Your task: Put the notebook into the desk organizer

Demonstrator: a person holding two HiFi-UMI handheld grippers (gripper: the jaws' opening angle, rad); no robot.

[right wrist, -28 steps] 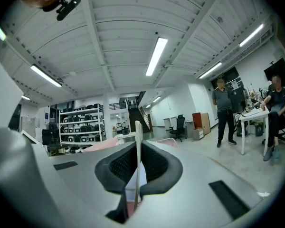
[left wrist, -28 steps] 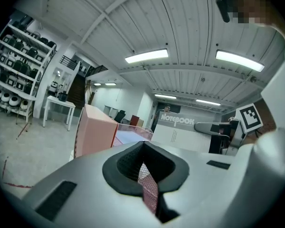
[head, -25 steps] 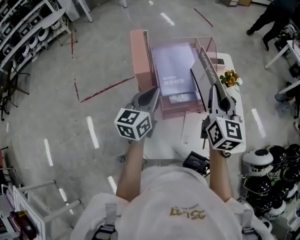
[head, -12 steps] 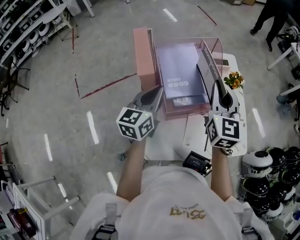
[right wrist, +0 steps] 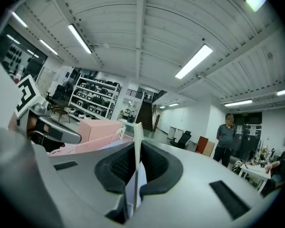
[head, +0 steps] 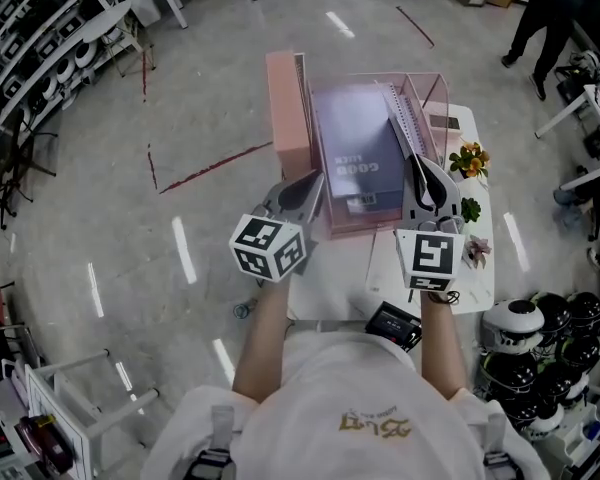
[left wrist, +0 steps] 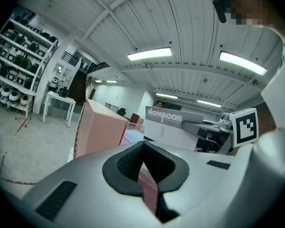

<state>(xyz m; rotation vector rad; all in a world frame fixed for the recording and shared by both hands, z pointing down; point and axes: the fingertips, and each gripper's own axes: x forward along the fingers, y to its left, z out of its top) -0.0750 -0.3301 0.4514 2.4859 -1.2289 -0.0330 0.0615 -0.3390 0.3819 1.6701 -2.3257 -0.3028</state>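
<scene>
Left gripper view alone: printed notebook (left wrist: 171, 127) cover

Grey spiral-bound notebook (head: 402, 123): lower end hidden within right gripper (head: 422, 173) jaws.
Pink mesh desk organizer (head: 350, 230): front corner hidden behind left gripper (head: 313, 181).
Black device (head: 392, 323): partly covered, kind unclear.

We get bright, even light from long ceiling tubes (left wrist: 149, 54), which leave white streaks of glare on the glossy floor (head: 183, 251). Shadows are soft and faint. Both gripper views bend strongly at the edges, with black corners, and whatever lies nearest the lens is blurred.
</scene>
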